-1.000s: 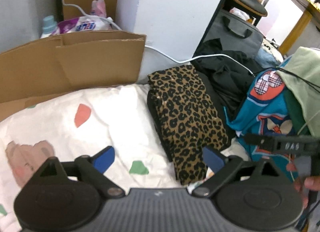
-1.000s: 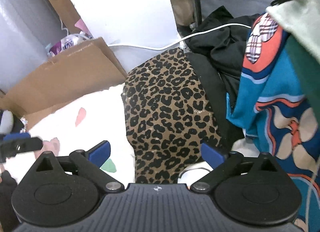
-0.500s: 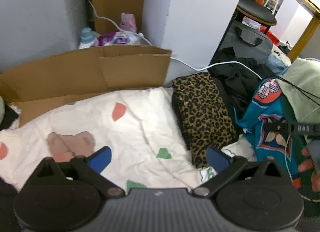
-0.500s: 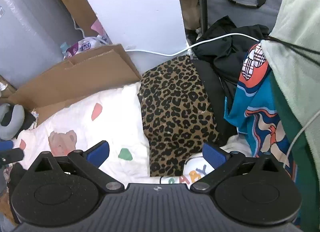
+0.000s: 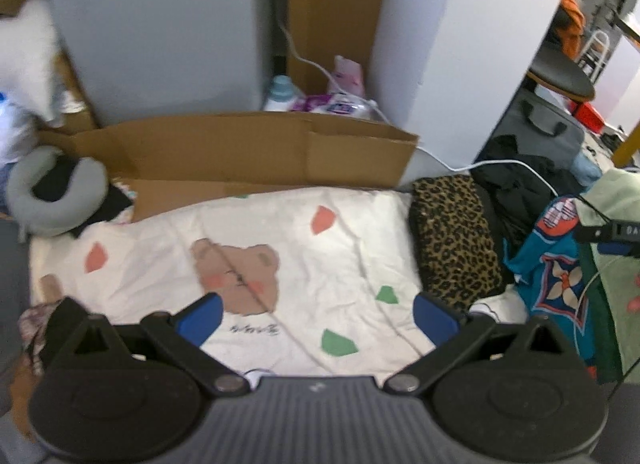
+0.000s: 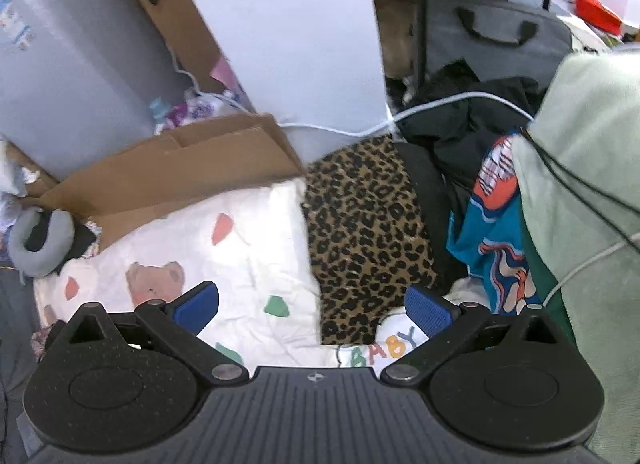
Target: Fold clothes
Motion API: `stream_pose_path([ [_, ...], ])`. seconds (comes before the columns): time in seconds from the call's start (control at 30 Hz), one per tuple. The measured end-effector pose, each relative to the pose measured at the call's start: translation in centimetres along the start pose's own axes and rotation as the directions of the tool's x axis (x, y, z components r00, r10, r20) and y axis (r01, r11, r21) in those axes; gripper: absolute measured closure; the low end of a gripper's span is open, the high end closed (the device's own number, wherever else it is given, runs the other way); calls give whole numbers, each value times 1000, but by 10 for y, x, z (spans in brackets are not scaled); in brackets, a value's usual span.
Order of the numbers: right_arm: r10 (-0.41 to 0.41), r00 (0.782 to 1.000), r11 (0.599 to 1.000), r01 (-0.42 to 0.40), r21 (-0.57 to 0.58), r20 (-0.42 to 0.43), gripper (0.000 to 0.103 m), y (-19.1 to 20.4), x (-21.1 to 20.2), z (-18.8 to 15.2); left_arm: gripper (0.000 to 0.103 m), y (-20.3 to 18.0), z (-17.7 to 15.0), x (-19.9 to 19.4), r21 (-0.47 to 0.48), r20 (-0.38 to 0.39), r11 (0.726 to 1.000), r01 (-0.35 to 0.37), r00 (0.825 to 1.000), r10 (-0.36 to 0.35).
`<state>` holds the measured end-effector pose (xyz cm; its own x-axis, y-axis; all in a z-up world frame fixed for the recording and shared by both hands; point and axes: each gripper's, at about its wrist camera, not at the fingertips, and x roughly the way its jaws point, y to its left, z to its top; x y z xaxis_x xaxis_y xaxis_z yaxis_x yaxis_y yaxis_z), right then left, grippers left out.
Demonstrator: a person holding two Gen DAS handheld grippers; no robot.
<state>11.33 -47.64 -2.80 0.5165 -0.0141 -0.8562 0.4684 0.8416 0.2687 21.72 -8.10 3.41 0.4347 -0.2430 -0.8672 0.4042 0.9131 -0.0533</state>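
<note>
Above the near edge of the white bear-print sheet (image 5: 304, 248), both the left gripper (image 5: 316, 318) and right gripper (image 6: 312, 306) have pulled back, wide open and empty, leaving the folded leopard-print garment (image 6: 368, 232) at its right edge, apparently finished.

The bear sheet (image 5: 256, 264) lies flat in the middle. Behind the sheet stands a cardboard box (image 5: 240, 151). A folded spotted cloth (image 5: 456, 240) lies right beside the sheet, touching its right edge. Further right of the sheet sits a pile of clothes (image 5: 560, 276). A neck pillow (image 5: 56, 195) lies at the sheet's back left corner. Bottles (image 5: 320, 97) stand behind the box.
</note>
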Motion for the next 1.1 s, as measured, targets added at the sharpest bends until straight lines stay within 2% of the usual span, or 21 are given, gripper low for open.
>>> stream_pose_path([
  [0.27,81,997,996,-81,-24,14,1,40,-39,3,1,36,-23,-56,-86,33,993,-76,996,79],
  [0.4,57,998,997,-58,-57,-7,1,66,-46,-2,1,56,-38,-71,-125,57,989,-77,995,84],
  [0.67,62,998,991,-64,-119,-19,1,112,-63,-24,1,91,-63,-94,-217,108,973,-82,988,108],
  [0.77,64,998,988,-66,-137,-19,1,124,-69,-33,1,94,-73,-104,-225,131,971,-86,984,118],
  [0.87,63,998,987,-66,-148,-25,1,131,-71,-43,1,91,-83,-114,-213,142,969,-126,977,159],
  [1.1,76,997,981,-81,-179,-31,1,143,-80,-62,0,95,-105,-136,-239,169,962,-134,970,177],
])
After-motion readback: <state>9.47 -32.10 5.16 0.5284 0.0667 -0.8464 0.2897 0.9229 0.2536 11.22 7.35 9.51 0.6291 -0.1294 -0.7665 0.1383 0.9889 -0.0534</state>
